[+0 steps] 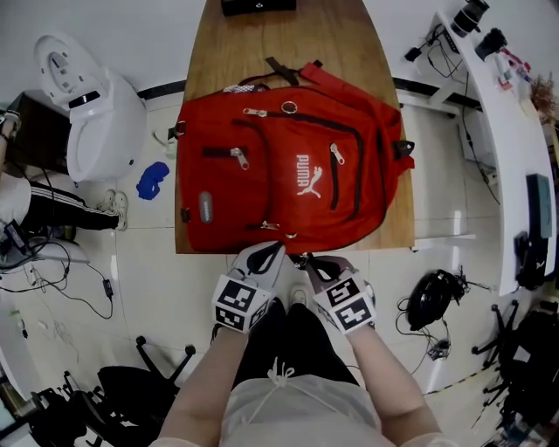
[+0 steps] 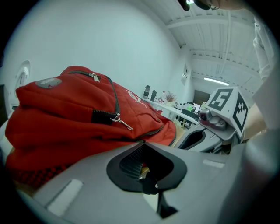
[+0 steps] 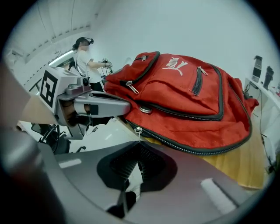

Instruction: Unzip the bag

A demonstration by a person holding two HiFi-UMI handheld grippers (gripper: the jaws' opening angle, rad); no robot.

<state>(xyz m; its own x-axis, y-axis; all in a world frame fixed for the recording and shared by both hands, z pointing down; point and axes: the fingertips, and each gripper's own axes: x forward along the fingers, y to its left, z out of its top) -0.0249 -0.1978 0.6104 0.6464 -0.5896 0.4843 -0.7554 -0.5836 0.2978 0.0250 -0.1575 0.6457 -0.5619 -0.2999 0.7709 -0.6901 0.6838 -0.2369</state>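
A red backpack (image 1: 288, 175) lies flat on a wooden table (image 1: 288, 44), front side up, with dark zippers and several metal pulls (image 1: 238, 157). Its zippers look closed. My left gripper (image 1: 278, 249) and right gripper (image 1: 302, 259) sit side by side at the table's near edge, tips just short of the bag's bottom seam. Both stand shut with nothing clearly between the jaws. In the right gripper view a small zipper slider (image 3: 138, 130) on the bag (image 3: 183, 100) hangs just above my right gripper (image 3: 139, 145). In the left gripper view the bag (image 2: 65, 118) fills the space ahead of my left gripper (image 2: 142, 146).
A white machine (image 1: 96, 113) stands left of the table, a blue object (image 1: 153, 179) on the floor beside it. A black item (image 1: 258, 6) rests at the table's far end. A white bench (image 1: 511, 131) with gear runs along the right. A person (image 3: 83, 57) stands far off.
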